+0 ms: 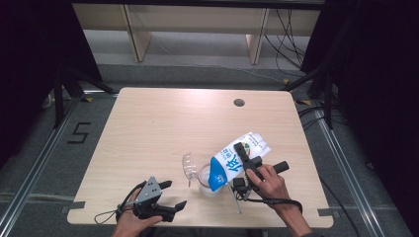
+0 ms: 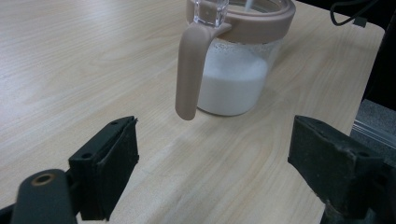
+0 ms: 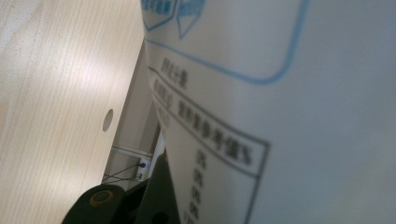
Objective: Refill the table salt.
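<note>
A blue and white milk carton (image 1: pixel 228 164) hangs tilted, its blue top down over a clear glass jug (image 1: pixel 207 183). My right gripper (image 1: pixel 243 154) is shut on the carton's sides; in the right gripper view the carton's printed face (image 3: pixel 280 116) sits close against one black finger (image 3: pixel 154 196). The jug (image 2: pixel 233 79) has a beige rim and handle (image 2: pixel 189 70) and holds white milk to about half its height. Its clear lid flap (image 1: pixel 189 167) stands open to the left. My left gripper (image 1: pixel 175 194) rests near the front edge, open and empty (image 2: pixel 215 158), facing the jug's handle.
The light wooden table (image 1: pixel 158 128) has a round cable hole (image 1: pixel 239 102) at the back right. Dark curtains, stands and cables ring the table. A cable (image 1: pixel 269 200) trails from the right gripper at the front edge.
</note>
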A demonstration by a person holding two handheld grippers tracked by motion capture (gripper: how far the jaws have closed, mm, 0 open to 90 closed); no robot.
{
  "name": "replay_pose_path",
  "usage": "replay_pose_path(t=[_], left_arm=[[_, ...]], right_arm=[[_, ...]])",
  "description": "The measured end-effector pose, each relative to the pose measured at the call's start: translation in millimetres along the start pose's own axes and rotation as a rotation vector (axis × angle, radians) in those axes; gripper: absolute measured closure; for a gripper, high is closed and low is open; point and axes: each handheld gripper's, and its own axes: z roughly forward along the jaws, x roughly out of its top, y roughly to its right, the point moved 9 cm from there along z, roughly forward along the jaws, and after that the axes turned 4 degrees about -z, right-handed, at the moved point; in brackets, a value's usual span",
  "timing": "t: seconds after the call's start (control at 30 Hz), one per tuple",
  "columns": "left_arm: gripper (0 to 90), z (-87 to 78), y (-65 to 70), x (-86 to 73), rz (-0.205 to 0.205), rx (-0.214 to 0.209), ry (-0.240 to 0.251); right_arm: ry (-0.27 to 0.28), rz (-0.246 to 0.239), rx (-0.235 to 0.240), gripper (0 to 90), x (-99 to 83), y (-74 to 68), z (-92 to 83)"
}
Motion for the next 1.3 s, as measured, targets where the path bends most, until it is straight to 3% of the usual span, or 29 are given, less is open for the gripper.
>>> replay_pose_path(t=[0.5,0.57,0.6,0.63,0.77,0.87,1.0,1.1,1.17,1.23,1.3], left_arm=[[15.2,0.1,0.0,-0.1,0.001,-0.001,0.000],[15.2,0.0,0.1,0.0,-0.001,-0.001,0.001],[15.3,0.0,0.0,-0.1,-0.001,-0.001,0.000],[15.2,0.1,0.0,-0.1,-0.002,-0.001,0.000],[15.2,0.0,0.1,-0.1,-0.001,-0.001,0.000],[15.2,0.0,-0.2,0.0,-0.001,0.001,0.000],[15.2,-0.1,0.2,0.0,-0.004,0.000,0.001],[15.2,-0.5,-0.9,0.3,0.012,0.002,0.000],[15.2,-0.1,0.1,0.0,-0.003,0.000,0.001],[15.2,-0.2,0.1,0.0,-0.001,-0.001,0.000],[15.2,-0.2,0.1,0.1,-0.001,-0.001,0.001]], right_arm=[[0.007,0.025,0.018,77.2,-0.1,-1.6,0.5],[0.001,0.057,0.018,77.3,-1.1,-3.5,0.1],[0.013,0.021,0.009,77.2,-0.2,0.1,0.6],[0.002,0.080,0.015,77.2,-1.5,-4.5,-0.3],[0.015,0.070,0.031,77.2,-0.9,-4.6,0.1],[-0.007,0.114,0.055,77.2,-2.2,-9.2,-1.8],[0.038,0.132,0.045,77.3,2.2,-8.2,0.7],[0.029,0.163,0.066,77.3,2.2,-10.2,-0.5],[0.044,0.125,0.075,77.3,3.9,-6.8,0.1],[0.027,0.196,0.100,77.2,2.7,-12.4,-1.0],[0.034,0.211,0.110,77.2,2.1,-12.8,0.0]])
